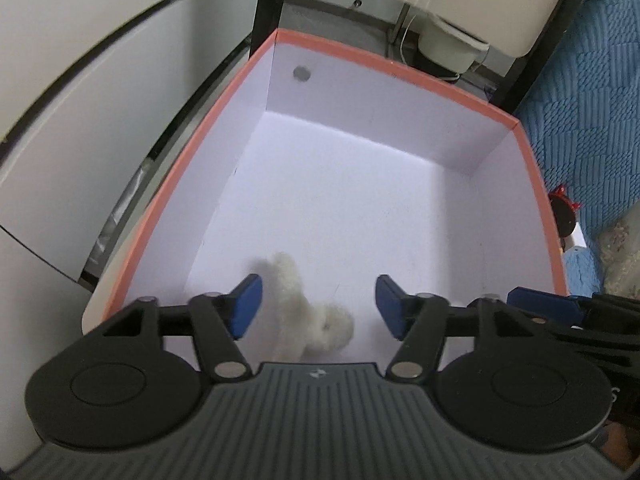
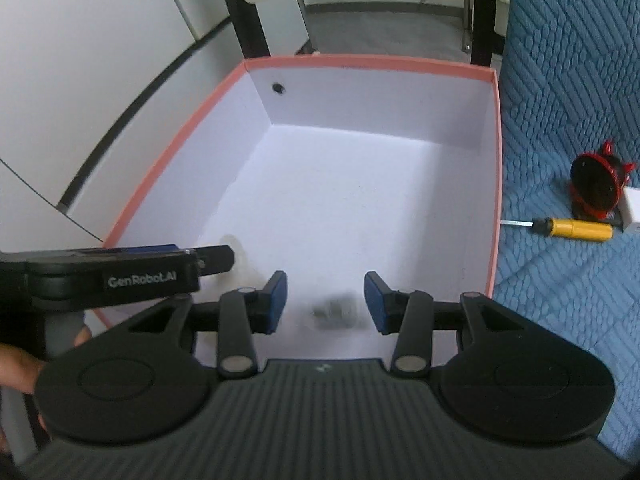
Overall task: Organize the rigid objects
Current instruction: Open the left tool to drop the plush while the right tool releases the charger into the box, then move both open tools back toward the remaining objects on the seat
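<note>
A pink-rimmed box (image 1: pixel 400 68) with a white inside fills both views; its rim also shows in the right wrist view (image 2: pixel 360 63). My left gripper (image 1: pixel 316 304) is open above the box's near side, with a blurred white fluffy object (image 1: pixel 308 312) between and below its fingers. My right gripper (image 2: pixel 325 300) is open over the box's near edge, with a blurred grey object (image 2: pixel 334 312) below it. The left gripper's body (image 2: pixel 120 274) shows at the left of the right wrist view.
On the blue quilted cover (image 2: pixel 568 80) right of the box lie a yellow-handled screwdriver (image 2: pixel 572 229), a red and black round object (image 2: pixel 596 188) and a white block (image 2: pixel 632 210). White cabinet panels (image 1: pixel 80 120) stand left. Chair legs (image 2: pixel 248 12) rise behind the box.
</note>
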`<control>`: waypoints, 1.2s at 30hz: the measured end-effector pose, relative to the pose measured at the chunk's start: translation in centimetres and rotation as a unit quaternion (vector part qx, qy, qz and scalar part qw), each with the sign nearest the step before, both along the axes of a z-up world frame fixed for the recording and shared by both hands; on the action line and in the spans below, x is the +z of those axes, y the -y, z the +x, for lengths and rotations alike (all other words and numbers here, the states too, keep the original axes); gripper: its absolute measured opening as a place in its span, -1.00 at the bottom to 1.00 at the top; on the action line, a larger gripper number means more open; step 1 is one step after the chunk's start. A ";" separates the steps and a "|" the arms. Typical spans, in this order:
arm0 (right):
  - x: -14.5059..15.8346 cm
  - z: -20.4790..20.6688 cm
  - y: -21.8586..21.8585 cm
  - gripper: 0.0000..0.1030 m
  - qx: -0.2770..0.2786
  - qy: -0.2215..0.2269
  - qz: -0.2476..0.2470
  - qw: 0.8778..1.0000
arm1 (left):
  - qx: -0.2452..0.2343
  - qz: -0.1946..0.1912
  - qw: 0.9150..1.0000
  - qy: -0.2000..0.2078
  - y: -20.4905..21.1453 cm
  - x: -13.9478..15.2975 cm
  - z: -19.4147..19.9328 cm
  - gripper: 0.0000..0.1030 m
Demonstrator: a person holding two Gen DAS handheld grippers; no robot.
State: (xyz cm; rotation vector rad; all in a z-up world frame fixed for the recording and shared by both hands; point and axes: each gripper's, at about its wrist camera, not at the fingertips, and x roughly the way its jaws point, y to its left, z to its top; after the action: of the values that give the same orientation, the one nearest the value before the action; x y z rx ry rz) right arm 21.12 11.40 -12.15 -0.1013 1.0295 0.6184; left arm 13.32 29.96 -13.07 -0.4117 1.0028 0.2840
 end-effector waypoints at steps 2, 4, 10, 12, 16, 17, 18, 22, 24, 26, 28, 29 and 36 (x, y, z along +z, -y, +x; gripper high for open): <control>0.6 -0.1 0.3 -0.07 0.002 0.004 0.007 1.000 | 0.002 -0.001 1.000 0.011 0.3 0.7 -0.2 0.34; 1.1 -0.2 0.8 -0.07 0.002 0.009 0.015 1.000 | 0.002 0.002 1.000 0.023 0.7 1.7 -0.6 0.34; 3.3 -0.5 3.1 -0.07 -0.012 0.049 0.033 0.998 | -0.004 0.019 0.998 0.063 2.6 4.6 -1.5 0.34; 3.9 -0.8 4.0 -0.07 -0.019 0.064 0.037 0.997 | -0.007 0.024 0.997 0.076 3.3 5.5 -1.7 0.34; 5.3 -1.4 6.2 -0.07 -0.035 0.091 0.055 0.994 | -0.016 0.030 0.994 0.103 5.1 7.3 -2.3 0.34; 5.6 -1.5 6.9 -0.07 -0.038 0.097 0.060 0.993 | -0.018 0.032 0.993 0.108 5.6 7.7 -2.4 0.34; 6.0 -1.8 7.7 -0.07 -0.044 0.106 0.064 0.991 | -0.022 0.035 0.993 0.114 6.2 8.1 -2.5 0.34; 6.9 -2.3 10.4 -0.07 -0.070 0.142 0.066 0.985 | -0.032 0.038 0.990 0.129 8.1 9.1 -2.6 0.34; 7.2 -2.6 11.8 -0.07 -0.080 0.153 0.065 0.983 | -0.035 0.042 0.989 0.136 9.1 9.4 -2.7 0.34; 7.4 -3.1 13.1 -0.07 -0.091 0.162 0.063 0.981 | -0.039 0.039 0.988 0.144 10.1 9.6 -3.0 0.34; 7.5 -3.5 14.5 -0.07 -0.101 0.171 0.060 0.978 | -0.043 0.035 0.988 0.148 11.2 9.7 -3.1 0.34; 7.4 -3.7 15.1 -0.07 -0.105 0.176 0.057 0.977 | -0.045 0.035 0.987 0.150 11.7 9.8 -3.2 0.34; 7.0 -5.6 19.3 -0.07 -0.127 0.195 0.050 0.971 | -0.071 0.044 0.983 0.163 15.8 9.4 -3.5 0.34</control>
State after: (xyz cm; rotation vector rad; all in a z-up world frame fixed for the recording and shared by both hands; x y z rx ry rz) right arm 15.56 -7.88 -5.19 -0.0001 0.6149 0.3946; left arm 9.84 14.15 -3.63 -0.2934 0.6921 0.1263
